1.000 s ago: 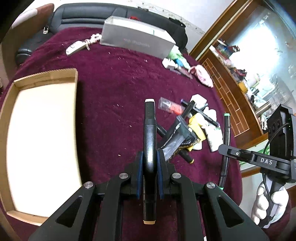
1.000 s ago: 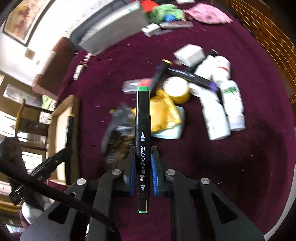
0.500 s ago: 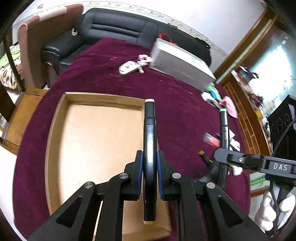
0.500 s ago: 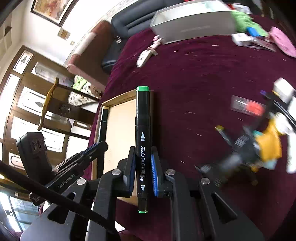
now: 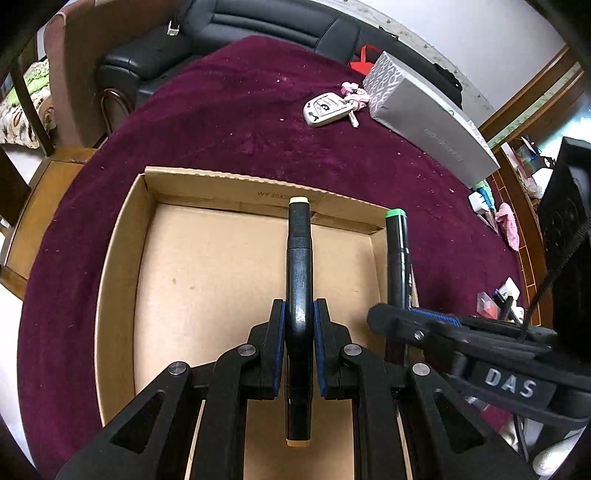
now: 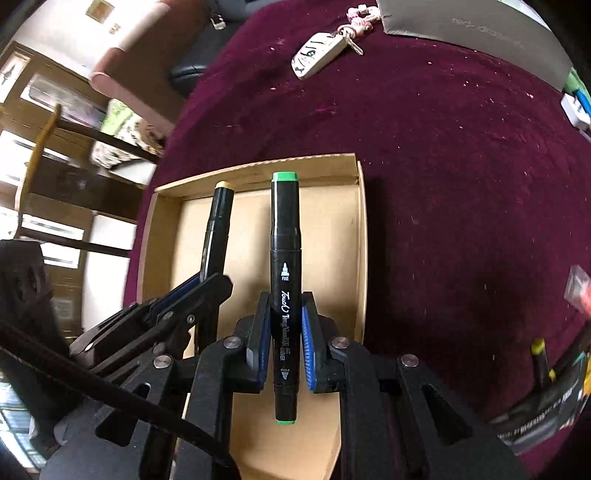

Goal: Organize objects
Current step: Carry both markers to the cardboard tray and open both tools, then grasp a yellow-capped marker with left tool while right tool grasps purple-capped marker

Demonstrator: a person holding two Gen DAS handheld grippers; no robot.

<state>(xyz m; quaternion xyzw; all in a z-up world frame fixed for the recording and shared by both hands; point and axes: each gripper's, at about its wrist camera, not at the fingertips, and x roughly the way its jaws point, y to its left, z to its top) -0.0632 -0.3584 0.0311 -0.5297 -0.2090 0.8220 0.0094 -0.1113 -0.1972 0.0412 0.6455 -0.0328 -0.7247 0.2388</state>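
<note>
My left gripper (image 5: 299,314) is shut on a black marker with cream caps (image 5: 299,258), held over the floor of a shallow cardboard box (image 5: 122,240). My right gripper (image 6: 284,314) is shut on a black marker with green caps (image 6: 283,236), over the same cardboard box (image 6: 364,229) near its right wall. In the left wrist view the green-capped marker (image 5: 398,243) and right gripper (image 5: 436,317) show at the box's right wall. In the right wrist view the cream-capped marker (image 6: 218,229) and left gripper (image 6: 195,291) sit to the left.
A maroon cloth (image 5: 258,122) covers the round table. A white key fob (image 5: 325,109) and a grey box (image 5: 428,122) lie beyond the cardboard box. A pile of markers and packets (image 6: 546,380) lies at the right. A black sofa (image 5: 236,33) stands behind.
Both grippers have swung from the pile of objects at the right to over the cardboard box, each still holding its marker, and have come lower and closer together.
</note>
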